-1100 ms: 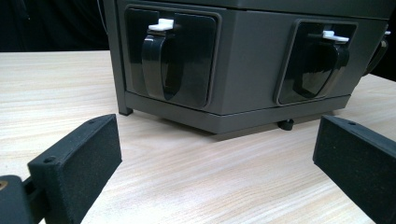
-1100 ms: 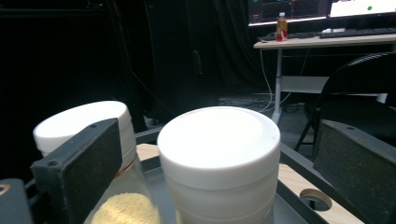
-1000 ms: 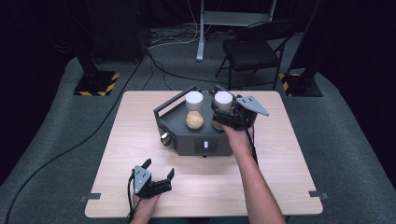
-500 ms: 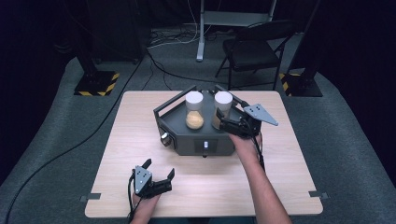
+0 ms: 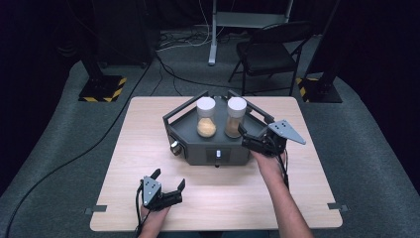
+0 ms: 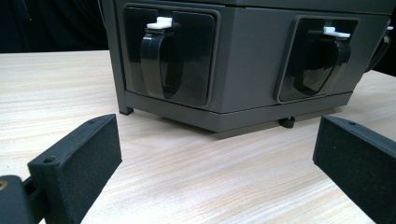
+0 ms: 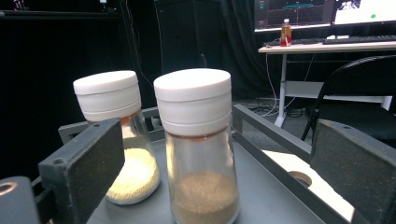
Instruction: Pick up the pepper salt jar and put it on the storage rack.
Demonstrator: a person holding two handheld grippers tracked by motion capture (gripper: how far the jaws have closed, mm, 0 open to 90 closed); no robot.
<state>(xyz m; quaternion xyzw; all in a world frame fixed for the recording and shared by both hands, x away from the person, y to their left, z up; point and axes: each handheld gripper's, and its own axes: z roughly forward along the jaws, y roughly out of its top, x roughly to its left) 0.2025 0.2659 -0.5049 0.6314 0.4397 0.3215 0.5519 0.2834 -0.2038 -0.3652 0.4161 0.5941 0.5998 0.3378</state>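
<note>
A dark grey six-sided stand (image 5: pixel 200 151) sits mid-table with a railed tray on top. On the tray stand two white-lidded glass jars side by side: one with pale yellow grains (image 5: pixel 206 118) (image 7: pixel 116 154) and one with brown powder (image 5: pixel 236 116) (image 7: pixel 201 154). My right gripper (image 5: pixel 246 138) (image 7: pixel 219 158) hovers open at the tray's right front, its jaws wide on either side of the brown-powder jar but short of it. My left gripper (image 5: pixel 169 179) (image 6: pixel 210 172) rests open near the table's front edge and faces the stand's front, where two black levers with white tabs (image 6: pixel 161 56) (image 6: pixel 322 58) show.
A folding chair (image 5: pixel 270 49) and a metal post (image 5: pixel 214 34) stand behind the table. Hazard-striped stand bases (image 5: pixel 101 89) sit on the floor at both sides, with cables. A small knob (image 5: pixel 174 146) sticks out of the stand's left front. Bare tabletop (image 5: pixel 148 124) lies left and front.
My right gripper has drawn back from the jars toward the person and a little to the right. The left gripper has stayed put.
</note>
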